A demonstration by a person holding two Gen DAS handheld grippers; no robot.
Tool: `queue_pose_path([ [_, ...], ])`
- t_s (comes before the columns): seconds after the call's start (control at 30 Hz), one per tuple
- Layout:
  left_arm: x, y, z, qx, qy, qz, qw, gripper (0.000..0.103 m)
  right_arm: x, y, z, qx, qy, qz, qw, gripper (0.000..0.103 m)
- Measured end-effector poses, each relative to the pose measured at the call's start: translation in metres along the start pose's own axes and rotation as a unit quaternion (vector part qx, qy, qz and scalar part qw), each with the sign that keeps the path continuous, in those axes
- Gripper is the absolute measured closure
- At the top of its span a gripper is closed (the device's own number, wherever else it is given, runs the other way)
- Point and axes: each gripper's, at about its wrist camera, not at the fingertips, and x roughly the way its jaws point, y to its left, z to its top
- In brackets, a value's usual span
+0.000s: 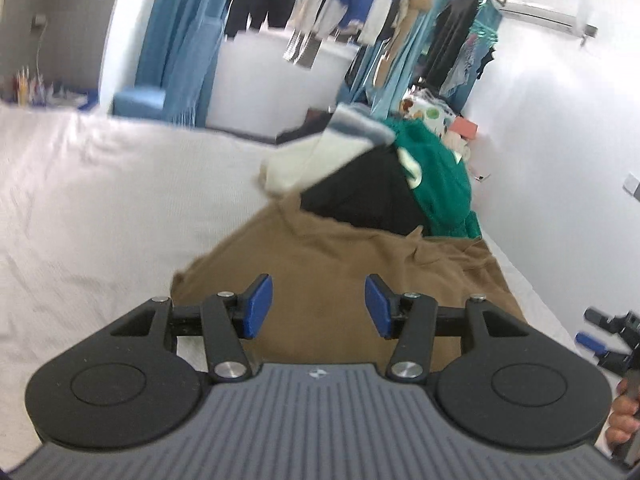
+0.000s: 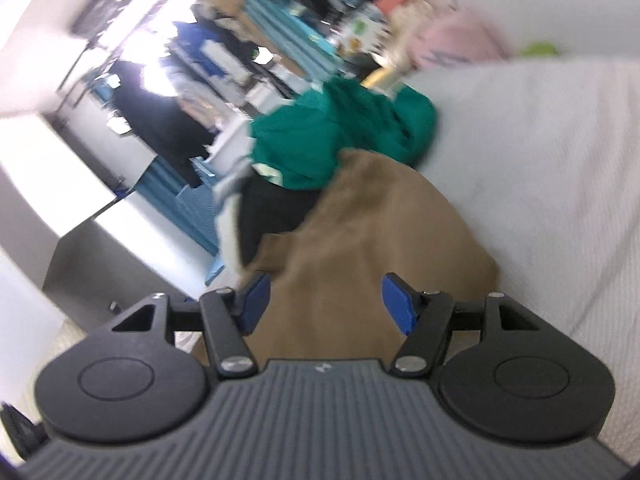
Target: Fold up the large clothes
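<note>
A: Right, item one: left gripper (image 1: 319, 306). Condition?

B: Jaws parted to a middling gap, blue pads (image 1: 258, 306) bare, nothing between them. It hangs above the brown garment (image 1: 340, 264) without touching it.

A: Item two: right gripper (image 2: 326, 304).

B: Same entry. Jaws apart, pads clear, no cloth pinched. Brown fabric shows through the gap, lying below. In the left wrist view this gripper also appears at the right edge, with part of a hand (image 1: 622, 420) on its handle.

A: Item three: the brown garment itself.

B: Spread loosely on the white bedsheet (image 1: 100, 200), wrinkled, one edge rumpled where it meets the pile. Held by neither gripper.

A: Item four: the pile.

B: Beyond the brown garment: a black piece (image 1: 360, 196) touching its far edge, a green garment (image 1: 440, 184) heaped beside the black one, a cream piece (image 1: 288, 168) with a grey-striped part on the other side.

A: Item five: background.

B: Hanging clothes (image 1: 320, 0) on a rail, blue curtains (image 1: 180, 52), white wall (image 1: 560, 120). Right wrist view is blurred and tilted; details there are unclear.
</note>
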Motion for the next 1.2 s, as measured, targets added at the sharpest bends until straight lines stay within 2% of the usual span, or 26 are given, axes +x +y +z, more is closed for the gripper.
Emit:
queue_pose_path([
  [0.17,-0.052,-0.033,0.008,0.038,-0.024,0.003,0.9990,0.046,-0.034,0.063,0.003,-0.090,-0.022,0.017,0.996,0.037],
  [0.33,-0.098,-0.059,0.006,0.070,-0.053,0.012,0.9961,0.046,-0.061,0.116,-0.009,-0.170,-0.017,0.003,0.985,0.037],
  [0.53,-0.140,-0.073,-0.009,0.088,-0.075,0.006,0.9933,0.046,-0.088,0.155,-0.032,-0.230,-0.030,0.018,0.973,0.037],
  [0.8,-0.172,-0.083,-0.043,0.109,-0.087,0.009,0.9902,0.045,-0.105,0.178,-0.072,-0.282,-0.028,0.018,0.959,0.037],
  [1.0,-0.173,-0.081,-0.069,0.120,-0.085,0.025,0.9887,0.045,-0.111,0.181,-0.097,-0.294,-0.024,0.015,0.955,0.037],
  [1.2,-0.168,-0.074,-0.090,0.115,-0.075,0.026,0.9903,0.045,-0.112,0.176,-0.116,-0.306,-0.016,0.007,0.952,0.037],
])
